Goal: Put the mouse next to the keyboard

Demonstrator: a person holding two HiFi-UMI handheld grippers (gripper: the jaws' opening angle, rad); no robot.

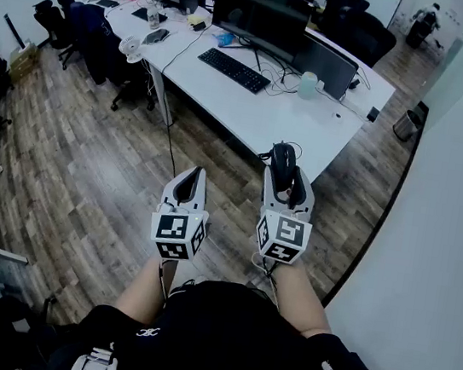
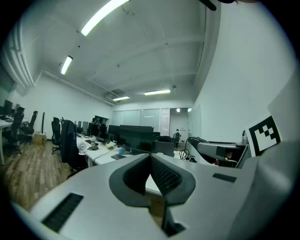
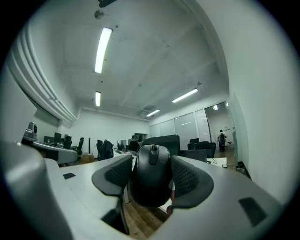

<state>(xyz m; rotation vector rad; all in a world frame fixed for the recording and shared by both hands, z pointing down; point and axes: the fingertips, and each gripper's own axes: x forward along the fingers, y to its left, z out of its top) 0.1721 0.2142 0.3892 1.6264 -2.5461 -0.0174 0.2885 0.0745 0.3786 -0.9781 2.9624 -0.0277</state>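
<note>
My right gripper [image 1: 283,169] is shut on a black mouse [image 1: 283,159] and holds it in the air above the wooden floor, short of the white desk [image 1: 296,127]. In the right gripper view the mouse [image 3: 151,174] fills the space between the padded fingers [image 3: 111,174], wheel end pointing forward. My left gripper [image 1: 187,183] hangs beside it, shut with nothing in it; its pads [image 2: 165,175] meet at the tip. A black keyboard [image 1: 233,70] lies on the desk in front of a wide monitor [image 1: 261,16].
On the desk stand a pale green bottle [image 1: 308,84], loose cables and a second dark screen [image 1: 325,65]. A small fan [image 1: 131,49] and office chairs [image 1: 74,25] are at the left. A bin [image 1: 407,124] and a white wall [image 1: 459,222] are at the right.
</note>
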